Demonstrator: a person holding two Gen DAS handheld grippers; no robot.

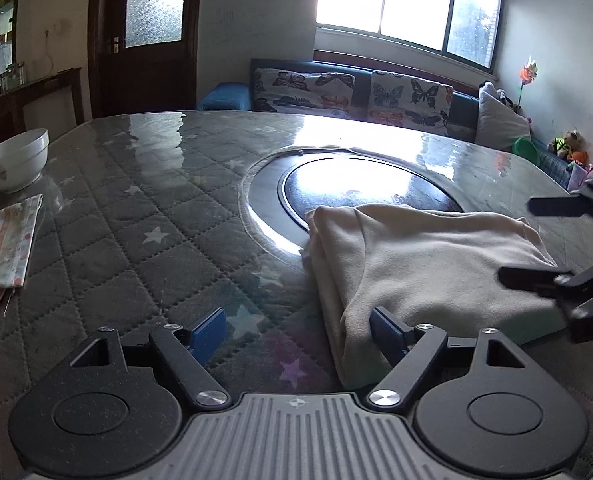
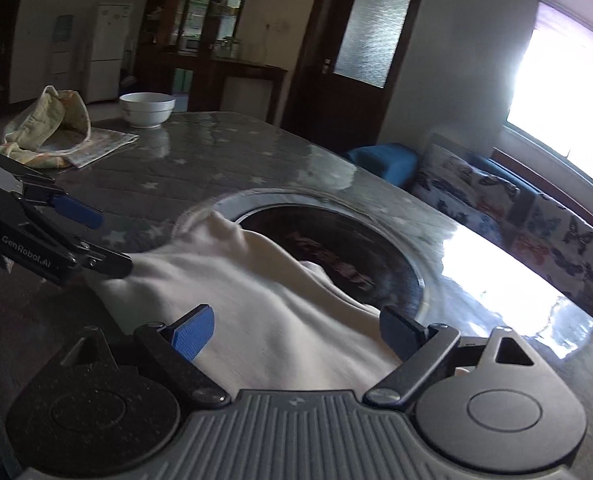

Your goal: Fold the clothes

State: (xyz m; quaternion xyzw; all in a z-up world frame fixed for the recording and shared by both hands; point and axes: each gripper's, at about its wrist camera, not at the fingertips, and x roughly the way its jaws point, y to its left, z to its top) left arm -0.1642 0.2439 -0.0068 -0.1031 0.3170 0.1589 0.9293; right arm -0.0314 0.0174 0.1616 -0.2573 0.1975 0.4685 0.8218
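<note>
A cream-coloured folded knit garment (image 1: 428, 260) lies on the grey quilted star-patterned tabletop under glass (image 1: 136, 216), its far edge lapping over the rim of the dark round inset disc (image 1: 360, 184) at the table's centre. In the left wrist view the garment's left folded edge runs from the disc rim down toward the camera, showing stacked layers.

The left gripper (image 1: 298, 330) hovers at the garment's near left corner with its jaws spread wide: its right blue pad (image 1: 386, 330) sits against the cloth edge, while its left blue pad (image 1: 208, 334) is over bare tabletop. Nothing is clamped between them.

The right gripper (image 2: 296, 334) is also spread wide, poised over the near part of the garment with cloth visible between its blue-padded fingers (image 2: 194, 332); whether the pads touch the fabric cannot be told. From the left wrist view it enters from the right side, above the garment's right edge.

Left of the garment a broad stretch of tabletop is bare. At the far left corner stand a white ceramic bowl (image 1: 16, 160) and a crumpled pastel patterned cloth (image 2: 52, 128), well apart from the garment. Beyond the far table edge runs a bench with butterfly-print cushions (image 1: 348, 96) below a bright window (image 1: 408, 4).
</note>
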